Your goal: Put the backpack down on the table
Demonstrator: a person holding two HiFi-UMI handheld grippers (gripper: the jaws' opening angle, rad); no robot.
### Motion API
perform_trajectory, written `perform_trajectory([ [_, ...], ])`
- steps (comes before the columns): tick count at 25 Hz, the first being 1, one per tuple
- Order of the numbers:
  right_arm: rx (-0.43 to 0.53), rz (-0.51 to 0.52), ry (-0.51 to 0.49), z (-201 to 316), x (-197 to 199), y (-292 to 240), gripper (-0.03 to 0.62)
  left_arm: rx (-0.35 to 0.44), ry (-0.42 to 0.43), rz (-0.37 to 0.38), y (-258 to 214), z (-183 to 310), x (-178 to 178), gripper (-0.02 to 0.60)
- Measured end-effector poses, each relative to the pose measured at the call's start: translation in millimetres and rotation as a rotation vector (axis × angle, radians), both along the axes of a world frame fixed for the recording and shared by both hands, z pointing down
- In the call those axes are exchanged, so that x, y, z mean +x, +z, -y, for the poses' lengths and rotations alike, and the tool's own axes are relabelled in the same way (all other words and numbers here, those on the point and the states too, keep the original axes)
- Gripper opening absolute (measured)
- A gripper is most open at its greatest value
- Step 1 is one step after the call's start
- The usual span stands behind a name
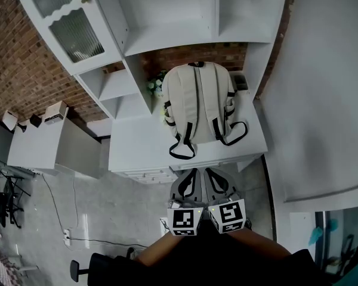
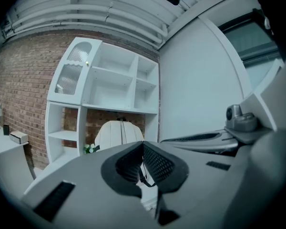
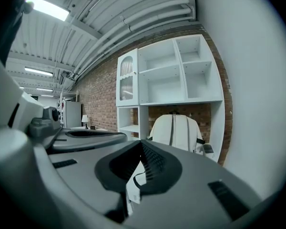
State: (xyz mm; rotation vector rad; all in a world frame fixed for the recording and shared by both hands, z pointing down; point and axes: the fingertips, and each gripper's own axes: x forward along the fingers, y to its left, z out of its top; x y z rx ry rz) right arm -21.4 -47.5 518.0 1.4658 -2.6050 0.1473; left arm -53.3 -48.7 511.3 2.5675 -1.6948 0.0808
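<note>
A cream backpack (image 1: 197, 103) with black straps stands on the white table (image 1: 137, 148), leaning back into the shelf unit's lower niche, its straps trailing toward the front edge. It also shows in the left gripper view (image 2: 118, 131) and the right gripper view (image 3: 176, 131), straight ahead and well away. My left gripper (image 1: 192, 174) and right gripper (image 1: 212, 173) sit side by side just off the table's front edge, both shut and empty, not touching the bag. In their own views the left gripper (image 2: 143, 145) and right gripper (image 3: 141, 145) have their jaws pressed together.
A white shelf unit (image 1: 167, 16) with a glass-door cupboard rises behind the table against a brick wall. Small flowers (image 1: 156, 86) sit left of the bag, a dark box (image 1: 241, 82) to its right. A white wall (image 1: 322, 100) bounds the right; a low cabinet (image 1: 48, 142) stands left.
</note>
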Motion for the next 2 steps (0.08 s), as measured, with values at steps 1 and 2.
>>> perform_trajectory([
  [1,0.005,-0.003,0.0,1.3,-1.4,-0.6,0.017,0.005,0.002,0.002,-0.7,1.4,-0.9,0.018],
  [2,0.009,-0.005,0.0,2.5,-2.8,-1.0,0.017,0.01,0.005,0.005,-1.3,2.7,-1.9,0.018],
])
